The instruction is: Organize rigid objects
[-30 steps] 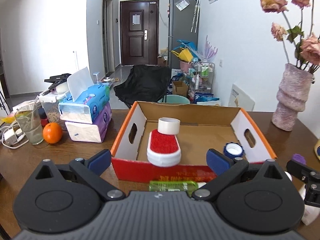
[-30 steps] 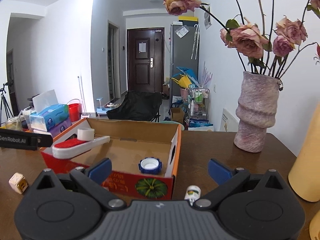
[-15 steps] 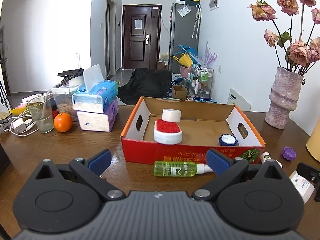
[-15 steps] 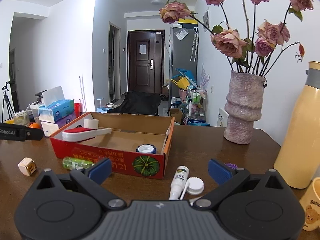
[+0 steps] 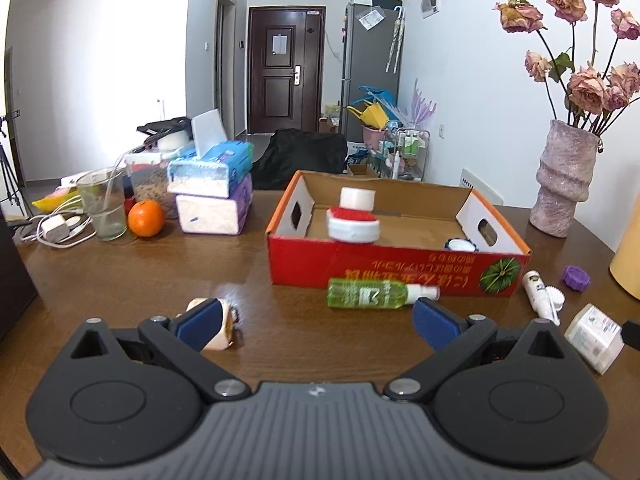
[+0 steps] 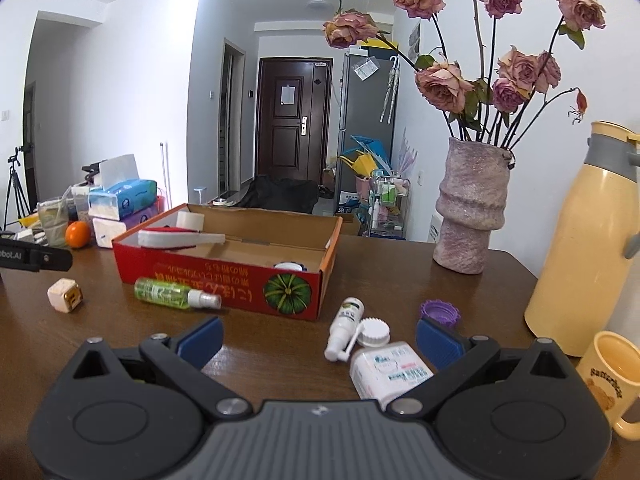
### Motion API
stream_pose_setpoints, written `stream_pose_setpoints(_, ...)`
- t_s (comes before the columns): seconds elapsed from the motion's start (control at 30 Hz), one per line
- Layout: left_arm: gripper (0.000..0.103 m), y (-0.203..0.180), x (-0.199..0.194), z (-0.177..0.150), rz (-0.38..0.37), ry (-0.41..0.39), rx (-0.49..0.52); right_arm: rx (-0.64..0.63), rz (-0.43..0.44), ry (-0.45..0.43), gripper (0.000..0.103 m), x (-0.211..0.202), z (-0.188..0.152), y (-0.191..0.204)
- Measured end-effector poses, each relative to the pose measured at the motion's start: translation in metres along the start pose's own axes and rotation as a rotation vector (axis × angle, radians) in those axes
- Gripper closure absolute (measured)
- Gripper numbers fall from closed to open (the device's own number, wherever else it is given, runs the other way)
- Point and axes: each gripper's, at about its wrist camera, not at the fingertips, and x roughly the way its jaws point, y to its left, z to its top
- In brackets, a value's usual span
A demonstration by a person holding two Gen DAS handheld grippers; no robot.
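Note:
A red cardboard box (image 5: 384, 270) (image 6: 200, 266) sits on the brown table and holds a red-and-white brush (image 5: 352, 226), a white tape roll (image 5: 357, 199) and a blue-rimmed cap (image 5: 460, 245). A green spray bottle (image 5: 372, 293) (image 6: 172, 293) lies against its front. My left gripper (image 5: 316, 320) is open and empty, with a small beige cube (image 5: 224, 328) (image 6: 65, 295) behind its left finger. My right gripper (image 6: 318, 336) is open and empty above a white nasal spray (image 6: 344, 328), a white lid (image 6: 374, 332) and a white box-shaped bottle (image 6: 386, 368). A purple cap (image 6: 439, 312) lies by its right finger.
A pink vase of roses (image 6: 470, 208) stands at the back right, a yellow thermos (image 6: 588, 240) and a yellow mug (image 6: 612, 380) at the right. Tissue packs (image 5: 214, 196), an orange (image 5: 146, 218), a glass (image 5: 102, 204) and cables are at the left.
Both grippers have drawn back from the box and risen. More of the table front now shows, with the spray bottle, cube, nasal spray and white bottle. Both stay open.

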Motion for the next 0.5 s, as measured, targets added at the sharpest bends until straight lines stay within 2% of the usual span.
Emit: stream_pose_setpoints(0.5,0.000,0.034,-0.007,-0.034,0.034,0.032,-0.008,0.011,-0.069,0.065,0.000,-0.006,-0.032,-0.018)
